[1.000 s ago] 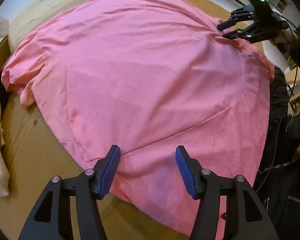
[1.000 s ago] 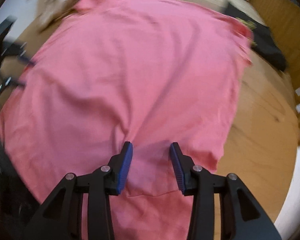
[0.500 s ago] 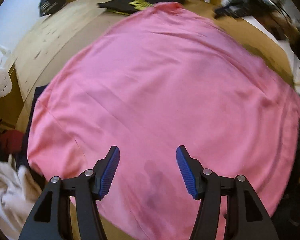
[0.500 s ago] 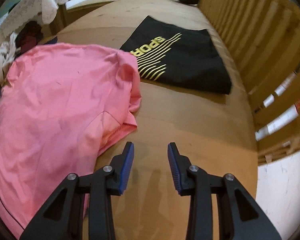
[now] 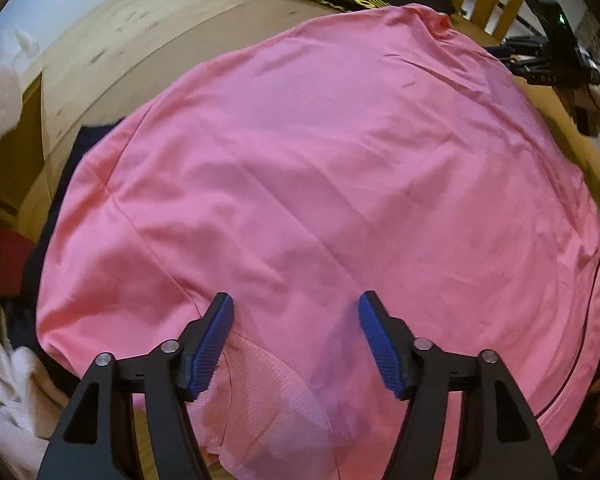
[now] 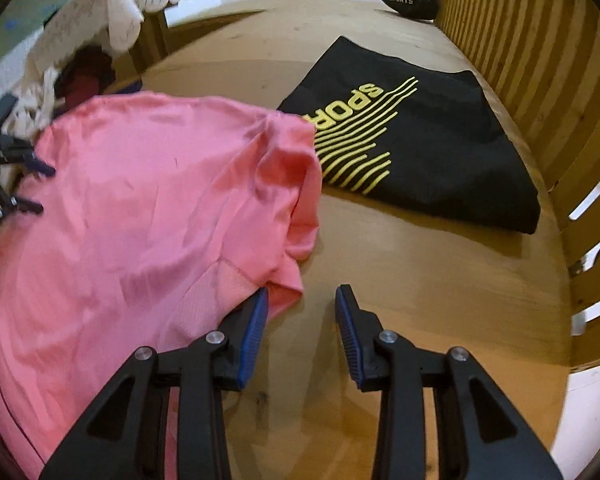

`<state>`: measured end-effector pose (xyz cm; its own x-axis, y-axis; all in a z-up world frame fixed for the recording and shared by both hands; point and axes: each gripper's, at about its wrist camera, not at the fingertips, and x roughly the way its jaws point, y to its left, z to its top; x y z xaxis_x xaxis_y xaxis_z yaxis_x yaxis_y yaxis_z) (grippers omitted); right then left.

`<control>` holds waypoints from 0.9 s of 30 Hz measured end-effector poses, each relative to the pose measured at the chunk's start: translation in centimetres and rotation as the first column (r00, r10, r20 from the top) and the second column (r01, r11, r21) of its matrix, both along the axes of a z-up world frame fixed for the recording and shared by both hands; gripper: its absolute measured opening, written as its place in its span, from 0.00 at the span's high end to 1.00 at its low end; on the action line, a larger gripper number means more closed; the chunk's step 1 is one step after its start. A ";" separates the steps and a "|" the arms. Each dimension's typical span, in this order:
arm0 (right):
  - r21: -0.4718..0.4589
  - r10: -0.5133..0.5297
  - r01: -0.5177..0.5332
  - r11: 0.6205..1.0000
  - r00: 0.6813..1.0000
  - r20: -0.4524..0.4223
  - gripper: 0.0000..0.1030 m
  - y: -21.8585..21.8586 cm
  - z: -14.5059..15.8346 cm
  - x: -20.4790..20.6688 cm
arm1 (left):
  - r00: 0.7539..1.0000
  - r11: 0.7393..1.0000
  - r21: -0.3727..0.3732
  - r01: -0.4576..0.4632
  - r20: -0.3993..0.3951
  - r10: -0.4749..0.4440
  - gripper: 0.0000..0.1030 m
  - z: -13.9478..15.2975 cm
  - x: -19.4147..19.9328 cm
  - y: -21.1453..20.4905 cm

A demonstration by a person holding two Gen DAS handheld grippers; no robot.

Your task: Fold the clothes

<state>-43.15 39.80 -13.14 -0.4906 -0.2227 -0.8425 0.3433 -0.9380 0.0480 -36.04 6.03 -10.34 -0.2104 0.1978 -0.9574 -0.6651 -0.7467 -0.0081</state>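
Pink shirt (image 5: 320,184) lies spread on the wooden table (image 6: 420,280); left gripper (image 5: 296,320) hovers over it, jaws widening, pinching nothing; only the right view shows right gripper (image 6: 302,308) narrowing beside its sleeve, and a folded black shirt (image 6: 412,140) beyond.

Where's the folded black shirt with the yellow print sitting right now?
In the right wrist view the black shirt lies folded on the wooden table, upper right, beside the slatted rail; the pink shirt overlaps its left corner.
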 end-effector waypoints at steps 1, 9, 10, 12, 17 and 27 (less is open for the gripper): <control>-0.014 0.007 -0.007 1.000 1.000 0.003 0.90 0.1 0.0 -0.1 | 1.000 1.000 0.001 0.006 -0.010 -0.006 0.35 -0.2 0.1 0.0; 0.044 -0.006 0.009 0.999 0.998 -0.054 0.99 -0.1 1.9 0.6 | 0.999 0.999 0.031 0.008 -0.034 -0.007 0.32 -1.5 0.3 -0.3; 0.049 -0.023 0.027 0.998 0.997 -0.078 0.99 0.3 2.8 0.7 | 0.999 0.999 0.034 0.010 -0.036 -0.009 0.31 -1.6 0.3 -0.3; 0.057 -0.057 0.064 0.996 0.990 -0.126 0.99 1.1 4.8 1.0 | 0.999 0.999 0.039 0.017 -0.041 -0.015 0.29 -2.0 0.4 -0.3; 0.085 -0.081 0.090 0.992 0.991 -0.108 0.98 2.7 5.7 0.7 | 0.999 0.999 0.047 0.020 -0.049 -0.017 0.27 -2.7 0.3 -0.4; 0.040 0.052 -0.055 0.998 0.996 0.079 0.92 0.1 1.4 -0.2 | 0.999 0.999 0.047 0.020 -0.043 -0.018 0.27 -4.1 0.4 0.4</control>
<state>-43.38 39.95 -11.71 -0.4116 -0.2103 -0.8868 0.3900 -0.9201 0.0372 -35.65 6.42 -14.40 -0.2465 0.2469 -0.9372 -0.6794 -0.7336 -0.0146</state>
